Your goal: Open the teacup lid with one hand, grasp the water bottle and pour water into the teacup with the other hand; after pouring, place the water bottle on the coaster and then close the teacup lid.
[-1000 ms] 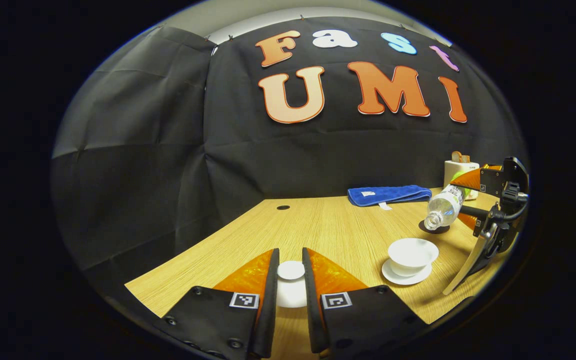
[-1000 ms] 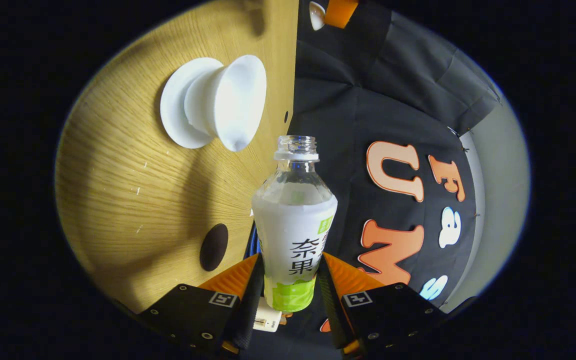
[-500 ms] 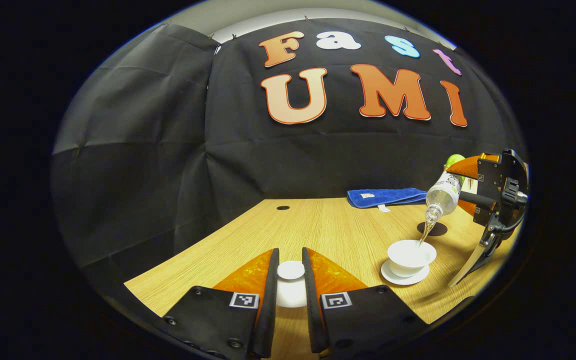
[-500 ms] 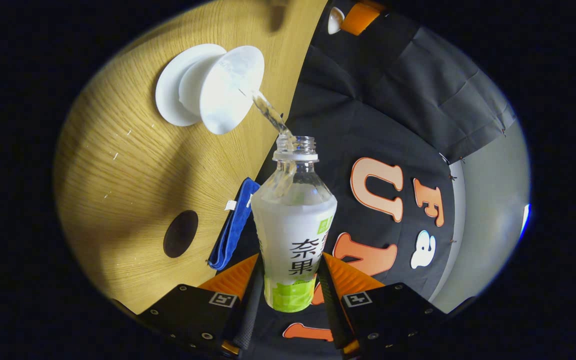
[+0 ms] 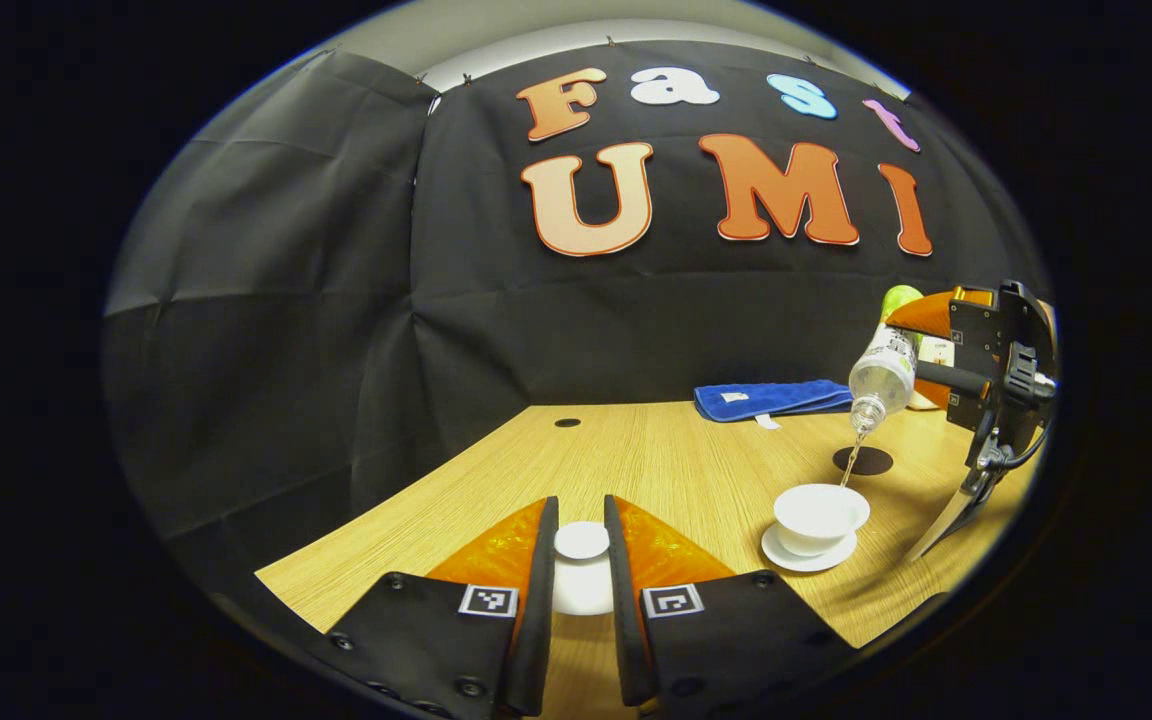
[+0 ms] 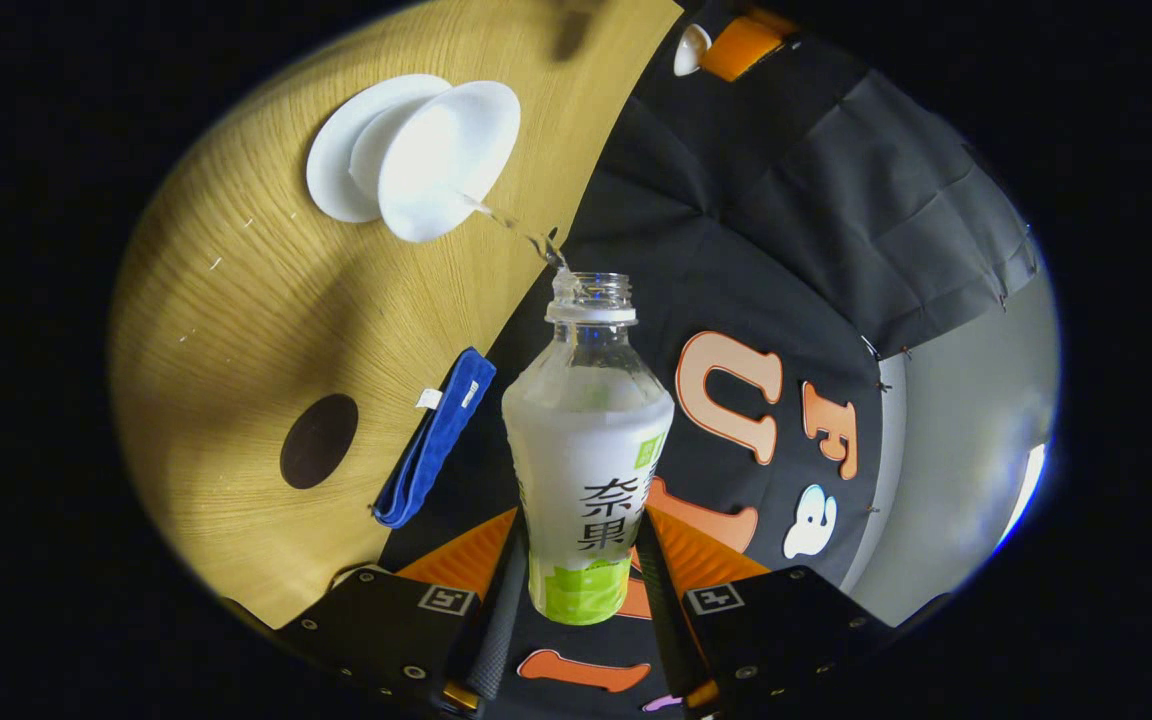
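Observation:
In the left gripper view my left gripper (image 5: pixel 581 545) is shut on the knob of the white teacup lid (image 5: pixel 582 572), held just above the near table edge. To the right, the white teacup (image 5: pixel 821 515) stands open on its saucer (image 5: pixel 806 560). Above it my right gripper (image 5: pixel 921 345) tilts the water bottle (image 5: pixel 881 370) mouth-down, and a thin stream falls into the cup. In the right gripper view my right gripper (image 6: pixel 576 560) is shut on the bottle (image 6: pixel 588 450), whose stream reaches the teacup (image 6: pixel 446 160). The dark round coaster (image 6: pixel 318 440) lies bare on the table.
A folded blue cloth (image 5: pixel 771 397) lies at the table's back by the wall, also seen as the blue cloth (image 6: pixel 436 440) near the coaster (image 5: pixel 863 460). A small hole (image 5: pixel 567 422) sits in the wooden tabletop (image 5: pixel 636 460) at the back left.
The bottle has been tipped further and raised over the teacup. Water began to flow half a second ago and now runs thinner. The left gripper with the lid has stayed put.

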The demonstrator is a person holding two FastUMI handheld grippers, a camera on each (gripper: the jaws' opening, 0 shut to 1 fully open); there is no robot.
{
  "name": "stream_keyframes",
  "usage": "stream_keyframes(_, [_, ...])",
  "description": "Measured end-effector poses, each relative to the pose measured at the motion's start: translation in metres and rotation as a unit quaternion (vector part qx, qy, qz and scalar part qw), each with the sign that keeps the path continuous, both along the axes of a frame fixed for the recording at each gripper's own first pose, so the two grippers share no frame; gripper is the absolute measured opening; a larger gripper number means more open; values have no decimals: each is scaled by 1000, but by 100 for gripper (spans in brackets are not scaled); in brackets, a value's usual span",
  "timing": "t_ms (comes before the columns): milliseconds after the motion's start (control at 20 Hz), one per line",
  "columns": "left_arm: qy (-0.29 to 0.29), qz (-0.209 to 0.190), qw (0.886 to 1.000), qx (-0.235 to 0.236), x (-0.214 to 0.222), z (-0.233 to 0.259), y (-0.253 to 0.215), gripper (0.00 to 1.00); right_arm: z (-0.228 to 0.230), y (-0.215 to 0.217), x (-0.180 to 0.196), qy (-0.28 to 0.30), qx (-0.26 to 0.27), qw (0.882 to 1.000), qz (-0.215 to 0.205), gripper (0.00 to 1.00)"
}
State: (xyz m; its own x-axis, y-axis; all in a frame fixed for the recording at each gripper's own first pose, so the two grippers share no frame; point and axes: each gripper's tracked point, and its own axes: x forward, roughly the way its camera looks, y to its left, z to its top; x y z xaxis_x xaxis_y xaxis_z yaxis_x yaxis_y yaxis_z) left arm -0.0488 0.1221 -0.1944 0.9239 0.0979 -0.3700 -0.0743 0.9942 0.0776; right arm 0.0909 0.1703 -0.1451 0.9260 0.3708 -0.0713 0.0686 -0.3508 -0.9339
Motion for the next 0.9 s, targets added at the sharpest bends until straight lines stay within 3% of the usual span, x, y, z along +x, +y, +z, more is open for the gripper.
stream_keyframes(900, [7,8,1000,-2,-8,-4,7,31,13,21,5,-42,-52,996,51,62])
